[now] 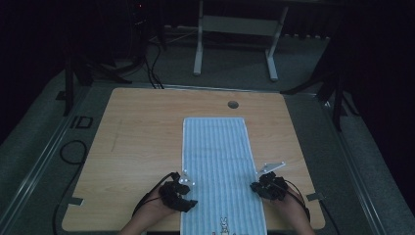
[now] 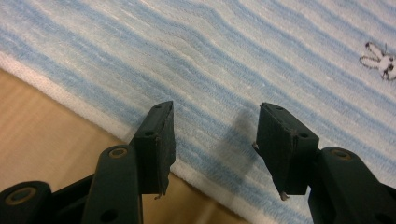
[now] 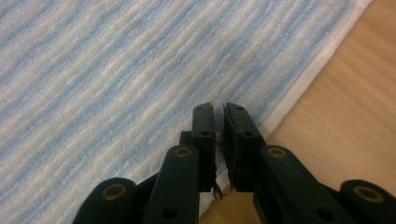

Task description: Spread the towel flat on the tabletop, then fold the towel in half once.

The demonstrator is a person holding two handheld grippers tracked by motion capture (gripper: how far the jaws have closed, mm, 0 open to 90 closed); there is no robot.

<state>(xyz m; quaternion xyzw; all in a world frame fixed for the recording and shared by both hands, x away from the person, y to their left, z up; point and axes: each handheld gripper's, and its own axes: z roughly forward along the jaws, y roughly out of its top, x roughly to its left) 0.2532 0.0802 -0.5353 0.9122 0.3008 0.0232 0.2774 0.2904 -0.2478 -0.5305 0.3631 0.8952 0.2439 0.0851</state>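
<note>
A long blue-and-white striped terry towel (image 1: 219, 166) lay flat down the middle of the light wooden table (image 1: 142, 147), reaching from the centre of the high view to its bottom edge, where a small stitched rabbit (image 1: 224, 226) marked the near end. Laid out full length like that, both long edges were free to take, probably for a fold.

The left gripper (image 1: 185, 195), at the lower left of the high view, stood at the towel's left edge. In the left gripper view its jaws were spread, with striped cloth and the white hem (image 2: 60, 91) under the gap and nothing pinched, most likely lined up to bite the edge.

The right gripper (image 1: 259, 186), at the lower right, sat at the opposite edge. In the right gripper view its jaws were pressed nearly together with a thin slit between the pads; whether hem was caught there I could not tell. Matching stations suggested a two-handed lift.
</note>
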